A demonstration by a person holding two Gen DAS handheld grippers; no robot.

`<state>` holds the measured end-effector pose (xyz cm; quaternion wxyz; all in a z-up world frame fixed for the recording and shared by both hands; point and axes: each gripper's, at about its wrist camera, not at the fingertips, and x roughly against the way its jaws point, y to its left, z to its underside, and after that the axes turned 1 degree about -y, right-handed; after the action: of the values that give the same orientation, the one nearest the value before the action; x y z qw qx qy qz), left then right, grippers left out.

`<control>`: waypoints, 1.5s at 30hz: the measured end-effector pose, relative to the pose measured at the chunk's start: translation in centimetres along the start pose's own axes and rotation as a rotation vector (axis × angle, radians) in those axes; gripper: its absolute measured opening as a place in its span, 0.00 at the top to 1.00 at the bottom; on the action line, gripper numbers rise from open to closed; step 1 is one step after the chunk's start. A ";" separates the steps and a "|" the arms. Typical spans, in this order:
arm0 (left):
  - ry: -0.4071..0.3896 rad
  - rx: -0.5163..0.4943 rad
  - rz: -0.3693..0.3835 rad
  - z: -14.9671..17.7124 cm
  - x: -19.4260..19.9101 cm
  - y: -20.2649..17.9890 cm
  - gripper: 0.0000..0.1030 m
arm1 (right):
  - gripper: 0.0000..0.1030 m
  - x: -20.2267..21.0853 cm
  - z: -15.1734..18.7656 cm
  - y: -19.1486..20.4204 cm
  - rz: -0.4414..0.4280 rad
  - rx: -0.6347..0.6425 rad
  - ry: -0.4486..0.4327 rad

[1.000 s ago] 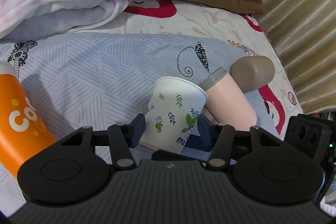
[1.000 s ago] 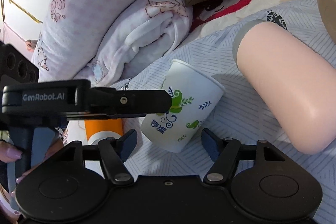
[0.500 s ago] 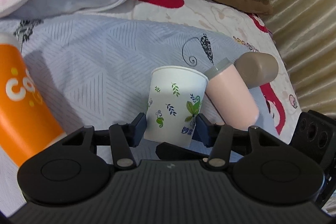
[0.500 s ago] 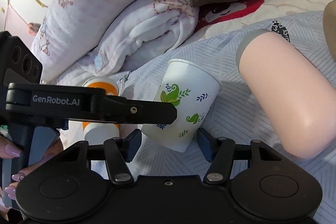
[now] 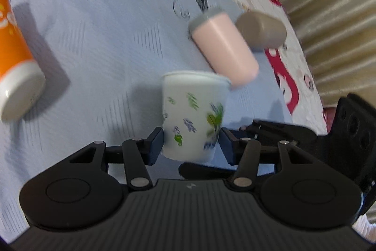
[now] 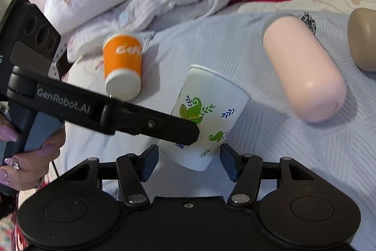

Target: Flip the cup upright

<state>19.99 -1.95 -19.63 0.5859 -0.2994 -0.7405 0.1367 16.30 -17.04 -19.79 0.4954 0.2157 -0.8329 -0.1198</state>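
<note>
The paper cup with the leaf print is off the bed, mouth up and nearly upright, leaning a little in the right camera's view. The left gripper is clenched on its lower wall, 1 pad on each side near the base, which leaves the rim free and lets the wrist do the turning. The right gripper sits spread wide around the same base; its pads stand just off the paper, so it looks released, likely waiting as a guard should the cup slip. From that side the left tool crosses in front of the cup, and the person's hand grips its handle at the near left. As I judge it, the flip is mostly done; what is left is to level the cup and set it down. Room is the worry: a pink bottle lies on its side just beyond the cup on the right, with a beige cylinder behind it, and an orange cup lies on its side to the left. The open stretch of pale blue sheet between the orange cup and the pink bottle seems the safest landing, though soft bedding may let a light cup tip.
</note>
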 end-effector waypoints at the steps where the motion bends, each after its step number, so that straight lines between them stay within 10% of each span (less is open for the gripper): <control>1: 0.013 0.003 0.003 0.2 -0.2 -0.1 0.51 | 0.38 0.3 0.2 0.1 -0.002 0.005 0.007; 7: 0.109 0.074 0.064 0.9 -1.3 0.1 0.51 | 0.36 1.7 1.3 0.4 0.004 0.059 0.075; 18: 0.047 -0.055 0.037 0.0 0.2 -0.5 0.44 | 0.17 3.0 1.0 -2.1 -0.099 -0.021 0.055; 34: 0.030 -0.119 0.039 -0.5 -1.3 -2.1 0.44 | 0.31 1.7 0.7 -2.9 -0.060 -0.025 -0.015; 45: -0.156 -0.254 -0.052 1.9 2.1 -3.8 0.48 | 0.31 2.8 1.4 0.5 0.005 0.163 -0.151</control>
<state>16.88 -3.40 -16.43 0.4872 -0.3403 -0.8028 0.0494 13.78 -17.95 -18.04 0.4122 0.2436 -0.8754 -0.0666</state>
